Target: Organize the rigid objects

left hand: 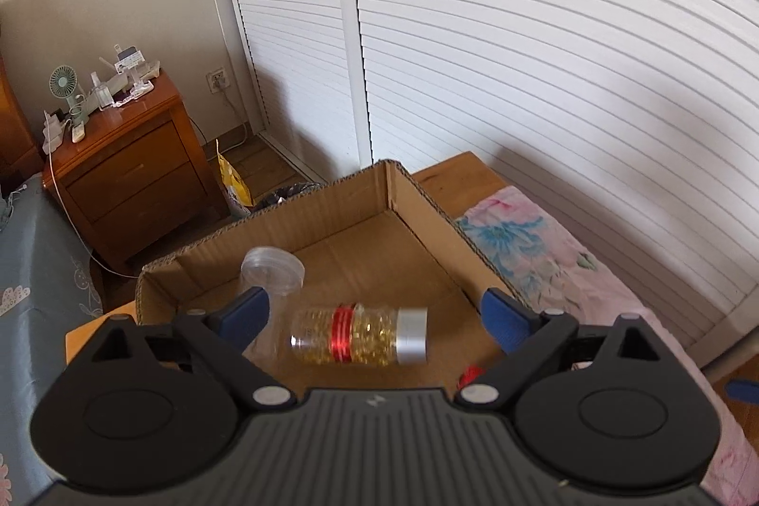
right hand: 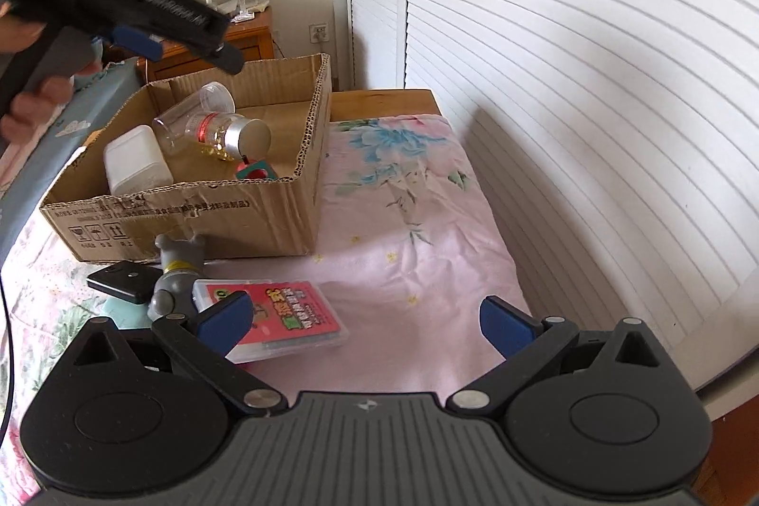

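Red toy [right hand: 256,172] half hidden behind cardboard box [right hand: 303,193] front wall, bottle [left hand: 360,335] blurred, both grippers [left hand: 374,316] [right hand: 365,323] wide and empty, floral bedsheet [right hand: 403,221], louvred doors [right hand: 593,55].

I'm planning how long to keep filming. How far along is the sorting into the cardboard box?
Done: the cardboard box already holds a bottle of yellow beads, a clear cup, a white container and a small red-green item. In hand: nothing; left gripper and right gripper are open. Left: the grey figurine, black device and red card case on the bedspread.
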Demonstrator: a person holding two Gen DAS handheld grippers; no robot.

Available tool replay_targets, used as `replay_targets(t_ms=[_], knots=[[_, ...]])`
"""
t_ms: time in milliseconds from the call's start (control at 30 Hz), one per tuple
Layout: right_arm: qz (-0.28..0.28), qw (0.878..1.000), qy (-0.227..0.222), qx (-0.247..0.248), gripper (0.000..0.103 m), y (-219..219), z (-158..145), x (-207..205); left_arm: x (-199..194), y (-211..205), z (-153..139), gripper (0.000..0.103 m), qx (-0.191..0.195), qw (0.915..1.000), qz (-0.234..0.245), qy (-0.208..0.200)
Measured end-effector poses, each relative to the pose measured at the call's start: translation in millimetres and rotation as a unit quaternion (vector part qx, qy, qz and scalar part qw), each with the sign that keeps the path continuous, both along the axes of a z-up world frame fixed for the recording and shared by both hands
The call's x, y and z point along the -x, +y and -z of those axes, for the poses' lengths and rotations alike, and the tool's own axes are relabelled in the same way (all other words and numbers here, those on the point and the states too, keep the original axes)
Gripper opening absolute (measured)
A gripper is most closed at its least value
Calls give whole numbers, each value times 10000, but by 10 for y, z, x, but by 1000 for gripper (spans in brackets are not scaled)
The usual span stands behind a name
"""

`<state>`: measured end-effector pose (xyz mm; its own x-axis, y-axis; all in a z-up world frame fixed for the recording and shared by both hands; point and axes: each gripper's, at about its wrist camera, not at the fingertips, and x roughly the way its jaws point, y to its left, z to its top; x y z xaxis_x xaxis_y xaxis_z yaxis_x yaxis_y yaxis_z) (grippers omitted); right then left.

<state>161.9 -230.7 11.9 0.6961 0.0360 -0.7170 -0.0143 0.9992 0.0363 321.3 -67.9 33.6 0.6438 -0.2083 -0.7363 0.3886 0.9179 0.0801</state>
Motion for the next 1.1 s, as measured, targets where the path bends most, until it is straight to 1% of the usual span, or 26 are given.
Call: replay_targets(t_ms=[300, 400, 567, 833, 900, 1100], knots=[[9, 9997, -163, -159, 103, 78, -60, 252, 653, 150, -25, 96, 143, 9998, 29, -147], [-18, 9995, -189, -253, 103, 91, -34, 347, 897, 193, 27, 100, 202, 9996, 23, -197], [-5, 9994, -174, -303, 103, 86, 28, 456, 1292, 252, 236, 100, 82, 9998, 18, -167], [96, 9993, -152, -341, 103, -25, 88, 522, 1843, 350, 678, 100, -85, 10000, -34, -24], [123, 9992, -95, -366, 103, -52, 125, 513, 1941, 358, 783, 100, -113, 9999, -16, 69], [83, 9992, 5, -382, 103, -39, 168, 458, 2142, 400, 1018, 100, -9, 9995, -29, 330]])
